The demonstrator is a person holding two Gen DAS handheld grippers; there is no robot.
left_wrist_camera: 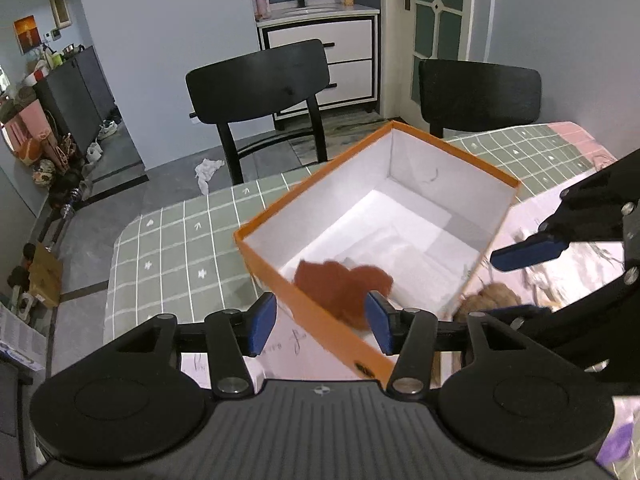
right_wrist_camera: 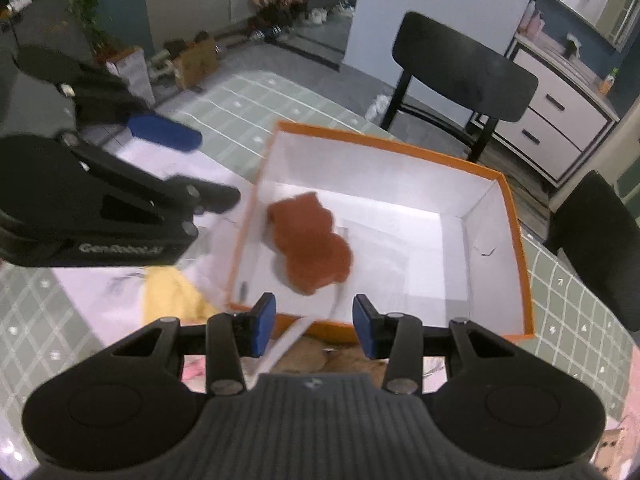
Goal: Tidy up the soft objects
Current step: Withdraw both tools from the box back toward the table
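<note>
Right wrist view: rust-brown plush toy [right_wrist_camera: 310, 250] mid-frame in orange box [right_wrist_camera: 520, 248] looks light, squashy; pinch its bulk; right gripper [right_wrist_camera: 314, 330] and left gripper [right_wrist_camera: 188, 160] both apart, empty.

Orange cardboard box [right_wrist_camera: 520, 264], matt outside, smooth white paper inside; rust-brown soft toy [right_wrist_camera: 310, 248], fuzzy like felt or plush; checked green tablecloth [left_wrist_camera: 168, 264], smooth with slight sheen; matt black plastic gripper bodies with blue rubbery pads [left_wrist_camera: 378, 322]; yellow cloth [right_wrist_camera: 172, 300], soft and matt.
</note>
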